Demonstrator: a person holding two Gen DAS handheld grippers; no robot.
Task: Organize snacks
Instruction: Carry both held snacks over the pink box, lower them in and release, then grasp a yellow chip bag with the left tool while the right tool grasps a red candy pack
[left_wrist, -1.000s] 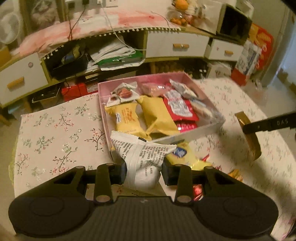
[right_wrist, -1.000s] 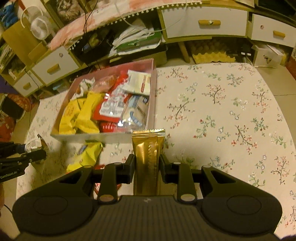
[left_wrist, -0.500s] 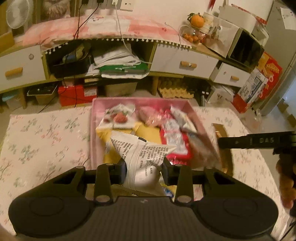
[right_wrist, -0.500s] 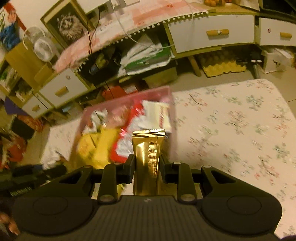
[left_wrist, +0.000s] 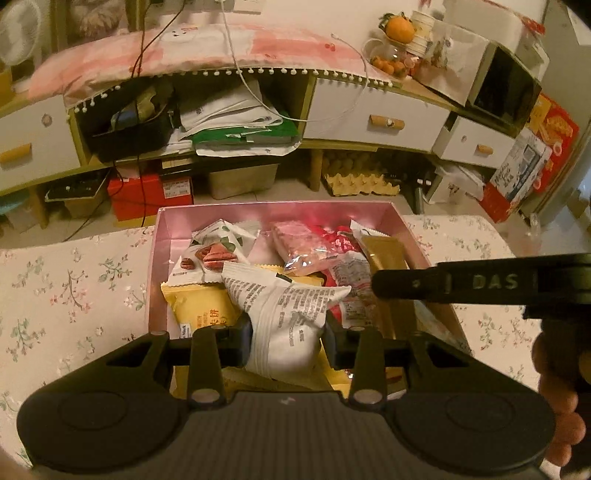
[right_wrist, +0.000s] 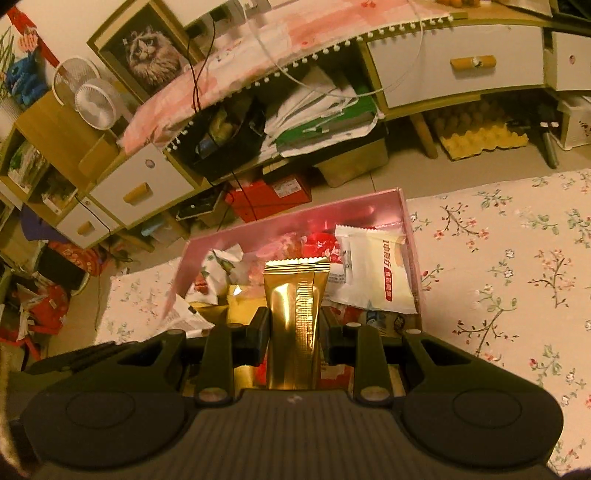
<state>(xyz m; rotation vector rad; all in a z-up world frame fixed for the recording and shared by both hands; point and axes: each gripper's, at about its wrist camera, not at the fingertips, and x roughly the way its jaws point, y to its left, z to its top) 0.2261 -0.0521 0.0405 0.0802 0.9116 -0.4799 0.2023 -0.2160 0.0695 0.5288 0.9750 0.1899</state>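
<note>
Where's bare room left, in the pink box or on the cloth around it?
The pink box is crowded; only a strip along its far wall looks bare. The floral tablecloth is open left of the box and widely right of it. Both claws hover over the box, narrowing passage.

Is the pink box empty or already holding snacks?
Holding snacks: the pink box has many packets piled inside, including yellow packets and a pecan packet.

left claw (left_wrist: 288, 341) clamped, right claw (right_wrist: 294, 334) (tilted down) clamped
</note>
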